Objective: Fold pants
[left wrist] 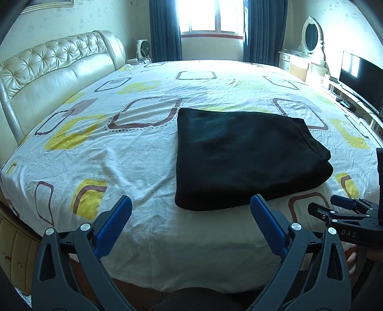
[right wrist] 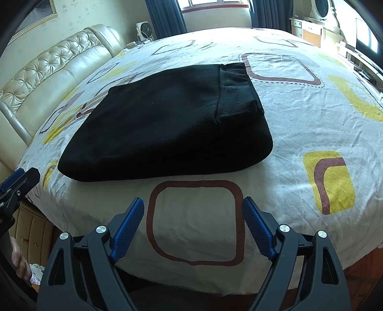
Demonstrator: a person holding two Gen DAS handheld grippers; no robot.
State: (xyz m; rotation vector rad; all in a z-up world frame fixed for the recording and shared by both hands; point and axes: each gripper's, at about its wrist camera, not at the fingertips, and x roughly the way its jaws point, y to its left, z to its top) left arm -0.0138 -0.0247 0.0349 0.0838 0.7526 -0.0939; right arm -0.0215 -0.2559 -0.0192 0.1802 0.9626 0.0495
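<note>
The black pants (left wrist: 246, 158) lie folded into a thick flat rectangle on the patterned bed sheet (left wrist: 119, 153), near the bed's front edge. In the right wrist view the pants (right wrist: 167, 126) show the waistband on top at the right end. My left gripper (left wrist: 191, 203) is open and empty, held back from the pants' near left corner. My right gripper (right wrist: 192, 205) is open and empty, above the sheet in front of the pants. The right gripper also shows at the right edge of the left wrist view (left wrist: 347, 210).
A cream tufted headboard (left wrist: 55, 71) runs along the left. A window with dark curtains (left wrist: 210, 21) is at the back. A dresser with an oval mirror (left wrist: 308, 47) and a TV (left wrist: 359, 81) stand at the right. The bed's front edge (right wrist: 191, 282) drops off below my grippers.
</note>
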